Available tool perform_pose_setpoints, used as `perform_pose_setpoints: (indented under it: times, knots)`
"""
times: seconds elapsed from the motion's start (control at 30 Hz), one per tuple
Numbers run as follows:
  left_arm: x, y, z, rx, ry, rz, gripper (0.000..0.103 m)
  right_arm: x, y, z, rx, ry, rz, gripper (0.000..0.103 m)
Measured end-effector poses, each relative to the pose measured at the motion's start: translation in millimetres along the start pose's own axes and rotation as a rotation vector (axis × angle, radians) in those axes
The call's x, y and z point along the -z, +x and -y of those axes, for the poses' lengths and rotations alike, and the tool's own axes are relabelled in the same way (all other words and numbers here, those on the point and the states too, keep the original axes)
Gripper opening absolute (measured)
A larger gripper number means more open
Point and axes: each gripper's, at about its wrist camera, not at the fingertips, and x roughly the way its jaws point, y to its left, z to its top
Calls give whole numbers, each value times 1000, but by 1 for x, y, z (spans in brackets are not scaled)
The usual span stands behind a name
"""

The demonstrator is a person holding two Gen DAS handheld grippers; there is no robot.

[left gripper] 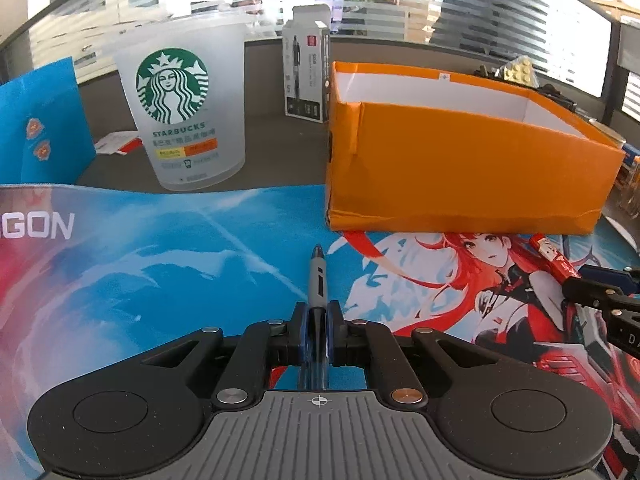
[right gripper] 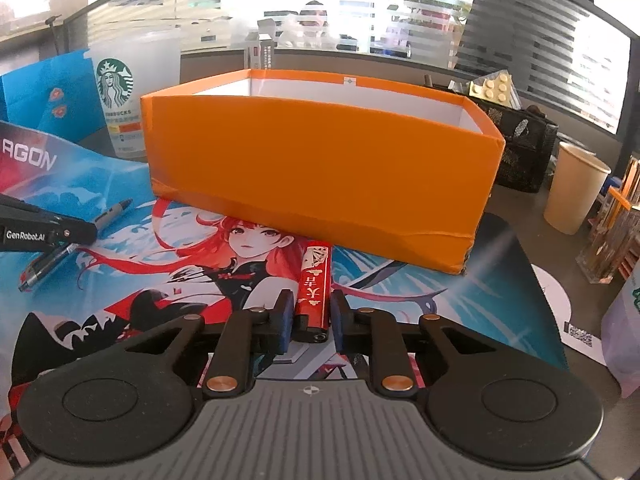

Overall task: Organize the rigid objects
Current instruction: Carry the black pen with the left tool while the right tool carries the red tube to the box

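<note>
Left fingers (left gripper: 317,334) clamped on grey pen (left gripper: 317,280); right fingers (right gripper: 311,320) nearly closed around red lighter (right gripper: 314,284), orange box (right gripper: 320,172) at 12 o'clock.

Your dark grey desk (left gripper: 272,136) carries a printed blue-and-red anime desk mat (left gripper: 160,264); the open orange cardboard box (left gripper: 460,168) rests on the mat's far edge, a frosted plastic Starbucks cup (left gripper: 180,116) beside it.

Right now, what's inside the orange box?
Only the white inner walls of the orange box show in both views. Its floor is hidden behind the near wall, so I can't tell whether anything lies in it.
</note>
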Motion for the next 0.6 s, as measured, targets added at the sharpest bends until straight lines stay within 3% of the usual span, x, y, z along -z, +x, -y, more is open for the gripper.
perform_pose_setpoints:
  times: [0.6]
  knots:
    - [-6,-34,3,31,1,59,7,-18,-31,-28,4,-58,66,18]
